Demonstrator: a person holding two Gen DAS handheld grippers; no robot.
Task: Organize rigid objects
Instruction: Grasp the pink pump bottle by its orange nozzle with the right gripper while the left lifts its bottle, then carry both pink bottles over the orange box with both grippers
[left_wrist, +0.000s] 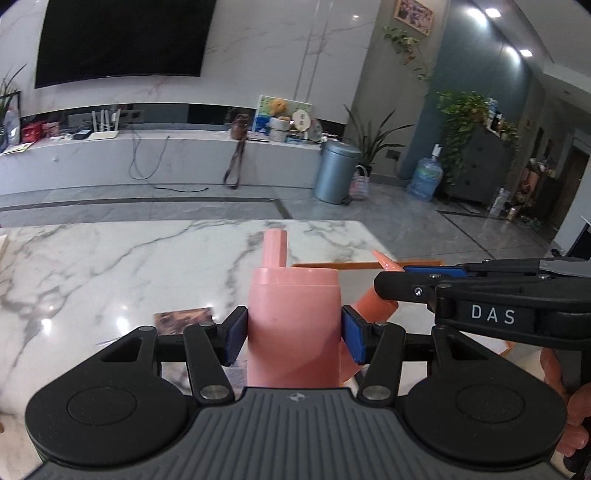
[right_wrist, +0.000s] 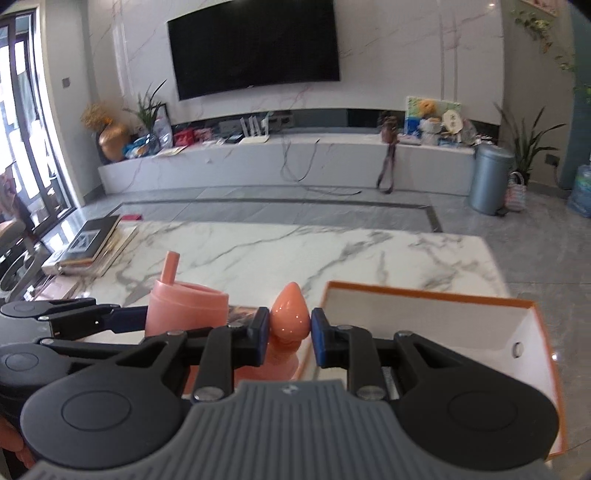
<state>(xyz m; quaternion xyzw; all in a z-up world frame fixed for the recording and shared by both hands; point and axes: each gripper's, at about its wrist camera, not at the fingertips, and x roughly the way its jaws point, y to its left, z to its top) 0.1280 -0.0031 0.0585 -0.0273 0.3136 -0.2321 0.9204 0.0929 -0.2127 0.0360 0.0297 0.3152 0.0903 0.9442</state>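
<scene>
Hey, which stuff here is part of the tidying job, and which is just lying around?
In the job:
- pink plastic bottle with spout, clamped in the left tongs
- glossy orange teardrop-shaped piece, clamped in the right tongs
- white open box with orange edge

Lying about:
- stack of books on the marble table
- grey pedal bin
- wall television

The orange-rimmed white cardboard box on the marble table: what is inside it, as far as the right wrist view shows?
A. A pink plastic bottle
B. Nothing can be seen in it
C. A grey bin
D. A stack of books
B. The orange-rimmed white cardboard box shows only bare white walls and floor; the pink plastic bottle is held outside it by the left claw.
</scene>
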